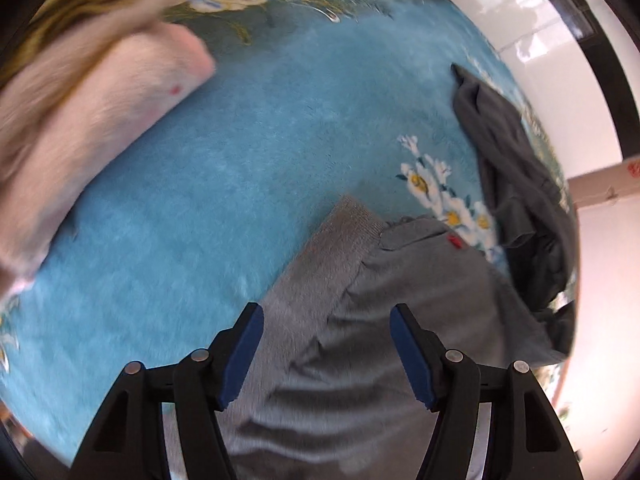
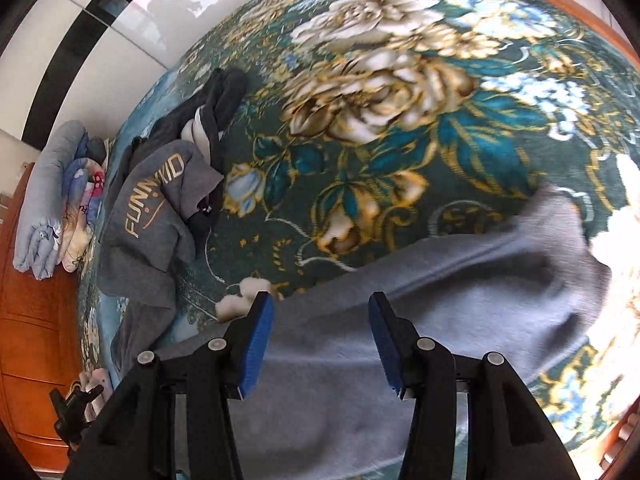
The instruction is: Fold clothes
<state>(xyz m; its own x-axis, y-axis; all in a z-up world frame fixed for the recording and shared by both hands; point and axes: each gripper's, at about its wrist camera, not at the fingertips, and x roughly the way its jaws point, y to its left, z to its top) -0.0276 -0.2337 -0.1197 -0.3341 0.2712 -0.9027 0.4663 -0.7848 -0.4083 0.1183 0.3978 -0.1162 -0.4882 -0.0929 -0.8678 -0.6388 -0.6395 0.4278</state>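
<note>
1. Left tool (image 1: 326, 316): jaws apart, gripping nothing, over grey sweater (image 1: 360, 360) at 6 o'clock on bed (image 1: 240, 160).
2. Right tool (image 2: 321, 306): jaws apart, empty, above grey-blue garment (image 2: 440, 300).
3. Printed grey hoodie (image 2: 152, 208): 9 o'clock.

Your left wrist camera looks steeply down past its blue-padded black gripper (image 1: 326, 354), close over a grey knit garment (image 1: 384, 320). Your right wrist camera does likewise. Both share this garment (image 2: 400, 320) and the teal floral blanket (image 1: 240, 160).

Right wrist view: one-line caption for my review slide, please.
Right gripper, jaws open, above a grey garment on the floral blanket, beside a heap of dark clothes.
</note>
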